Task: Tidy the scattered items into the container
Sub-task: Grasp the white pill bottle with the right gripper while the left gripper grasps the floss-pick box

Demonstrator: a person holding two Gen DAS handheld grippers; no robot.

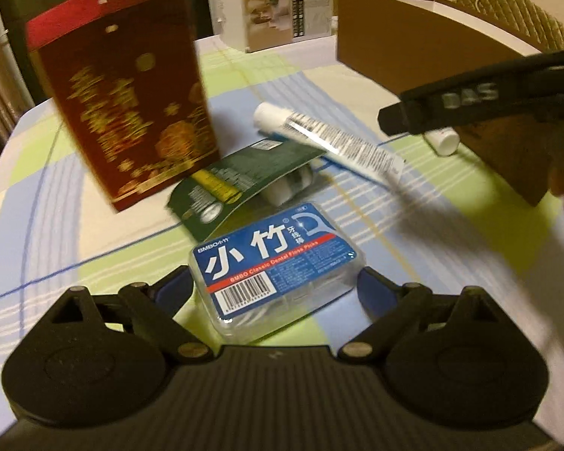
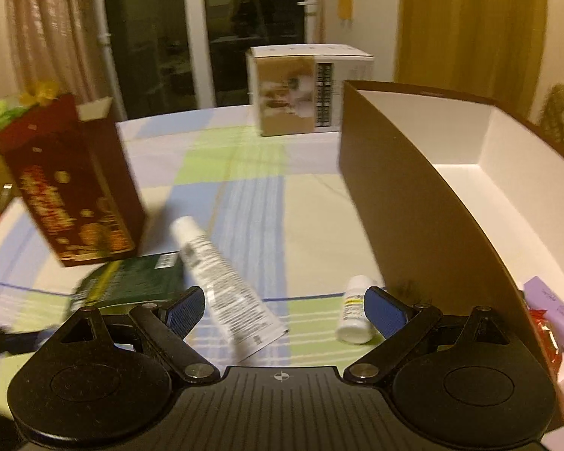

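Tabletop, covered with a checked cloth in pale green, blue and cream.

Left hand-held gripper: jaws wide, blue pads either side of a dental floss pick box without pressing on it. The box is clear plastic with a blue label and lies flat on the cloth.

At 11 o'clock from that box: a dark green carded pack, its card bowed upward, white rolls under it. At 1 o'clock: a white tube lying slantwise, cap end away, crimped end toward the right, its lower edge over the green pack's corner.

At 10 o'clock, further back: a tall red carton with gold print, standing upright, blurred.

Right hand-held gripper: jaws wide, nothing between the pads. The white tube lies just ahead of its left pad; a small white bottle lies on its side touching or just beside the right pad — which, I cannot tell.

Container: a brown cardboard box with white inside, open-topped, at 2 o'clock from the right hand-held gripper. Inside its near end: a lilac packet and a red-wrapped item.

Far edge of tabletop, at 12 o'clock: a white printed carton.
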